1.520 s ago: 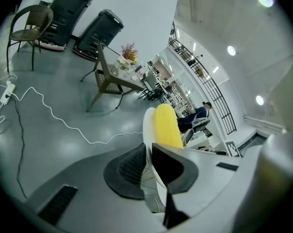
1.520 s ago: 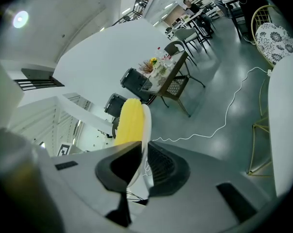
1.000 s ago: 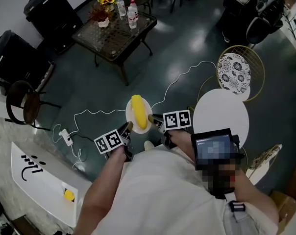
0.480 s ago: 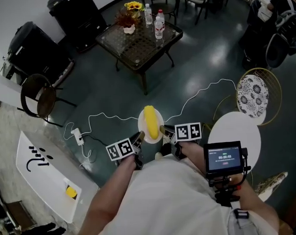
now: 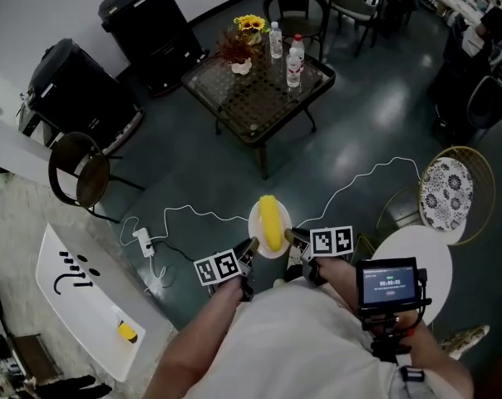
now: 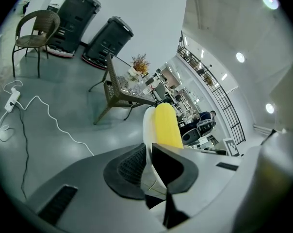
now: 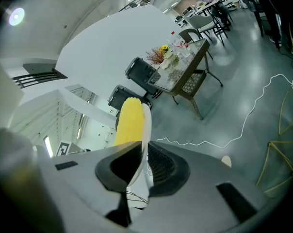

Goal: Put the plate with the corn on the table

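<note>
A white plate (image 5: 258,233) with a yellow corn cob (image 5: 272,222) lying on it hangs in the air over the dark floor, carried between both grippers. My left gripper (image 5: 249,248) is shut on the plate's left rim (image 6: 147,130). My right gripper (image 5: 293,238) is shut on the opposite rim (image 7: 145,130). The corn (image 6: 167,125) shows above the jaws in the left gripper view, and the corn (image 7: 129,123) also rises above the jaws in the right gripper view. The dark glass-topped table (image 5: 243,90) stands ahead, some distance beyond the plate.
On the table are bottles (image 5: 294,56) and a flower vase (image 5: 241,50). Two black bins (image 5: 147,23) stand by the wall, a wicker chair (image 5: 78,173) at left. A white cable (image 5: 184,214) trails over the floor. A round white table (image 5: 434,248) and a patterned stool (image 5: 446,188) stand right.
The plate with the corn stays held by both grippers while the view has swung; the glass table now lies more directly ahead, and the round white table has slid off to the right.
</note>
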